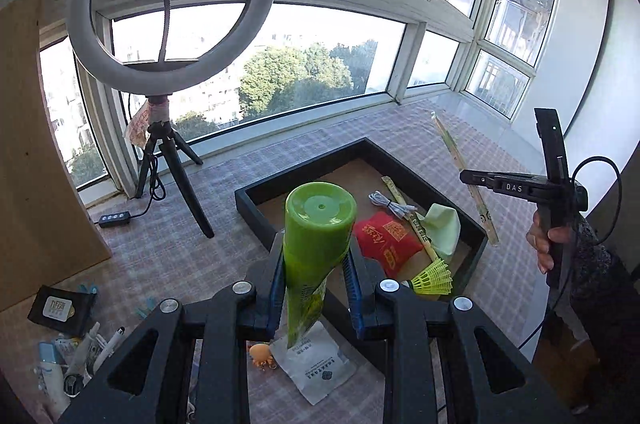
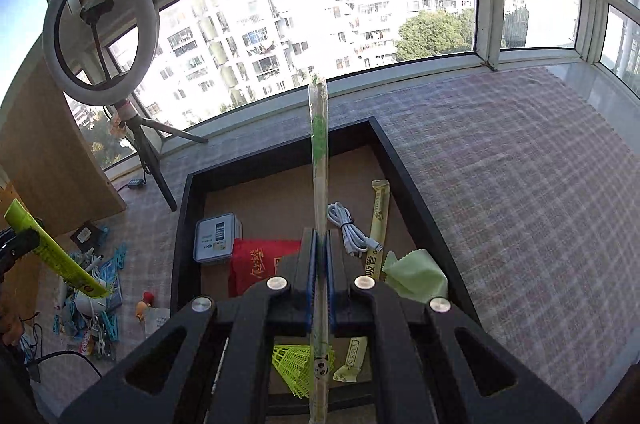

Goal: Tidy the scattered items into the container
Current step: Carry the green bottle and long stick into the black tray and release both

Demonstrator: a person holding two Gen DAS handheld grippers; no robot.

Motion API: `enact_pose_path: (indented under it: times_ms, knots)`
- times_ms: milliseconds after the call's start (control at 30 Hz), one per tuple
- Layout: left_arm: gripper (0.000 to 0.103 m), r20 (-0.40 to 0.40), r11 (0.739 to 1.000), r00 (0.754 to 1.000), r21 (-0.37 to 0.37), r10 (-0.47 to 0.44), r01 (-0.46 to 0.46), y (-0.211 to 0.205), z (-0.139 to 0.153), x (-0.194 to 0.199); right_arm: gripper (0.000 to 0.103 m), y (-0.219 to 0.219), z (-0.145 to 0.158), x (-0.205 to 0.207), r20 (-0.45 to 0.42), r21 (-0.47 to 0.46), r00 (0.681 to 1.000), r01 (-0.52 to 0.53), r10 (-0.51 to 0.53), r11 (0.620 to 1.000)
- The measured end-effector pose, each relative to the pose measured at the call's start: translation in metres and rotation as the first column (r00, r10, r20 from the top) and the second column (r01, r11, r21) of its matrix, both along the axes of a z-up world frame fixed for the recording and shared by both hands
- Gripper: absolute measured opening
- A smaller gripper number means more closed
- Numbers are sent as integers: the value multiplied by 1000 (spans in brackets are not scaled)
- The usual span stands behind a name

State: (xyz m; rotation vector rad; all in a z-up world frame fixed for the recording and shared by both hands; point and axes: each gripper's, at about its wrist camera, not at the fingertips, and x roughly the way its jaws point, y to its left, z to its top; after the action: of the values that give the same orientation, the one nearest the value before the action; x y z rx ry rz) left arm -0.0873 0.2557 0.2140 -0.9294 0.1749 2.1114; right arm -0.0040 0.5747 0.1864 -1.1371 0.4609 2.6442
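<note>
You are gripping a green tube (image 1: 316,244) in your left gripper (image 1: 316,288); its blue pads (image 1: 276,288) are pressing on the tube's narrowing lower part, and the flat cap end is pointing up toward the window. Your right gripper (image 2: 319,264) is clenched on a long, thin packet of chopsticks (image 2: 319,152) in a clear wrapper with green print, which is standing up between the pads and reaching past the far rim of the tray. In the left wrist view that same gripper (image 1: 472,178) is showing at the right edge, with your hand (image 1: 542,240) wrapped around its handle.

Both grippers are hovering over the near end of the black tray (image 2: 400,160), which is sitting on the checked cloth (image 2: 520,164). Inside the tray are lying a red pouch (image 2: 256,260), a small boxed item with a phone picture (image 2: 217,236), a coiled white cable (image 2: 348,232), a pale green cloth (image 2: 416,276), a wrapped straw packet (image 2: 378,216) and a yellow-green shuttlecock (image 2: 294,364).

Outside the tray, to its left, a heap of small items (image 2: 92,288) is still lying scattered on the cloth, with blue clips and pens among them. A white sachet (image 1: 316,364) and a small orange toy (image 1: 262,354) are lying just beside the tray's near corner. A ring light on a tripod (image 1: 172,4) is standing by the window.
</note>
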Motion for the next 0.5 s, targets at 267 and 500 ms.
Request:
enact_pose_path:
  times_ms: [267, 500]
  knots:
    - [25, 44, 991, 990, -26, -133, 134, 77, -15, 10, 5, 20, -18, 6, 29, 0, 999, 27, -27, 1000]
    - [25, 46, 983, 984, -47, -173, 175, 115, -23, 7, 5, 30, -27, 7, 41, -9, 999, 16, -16, 1000]
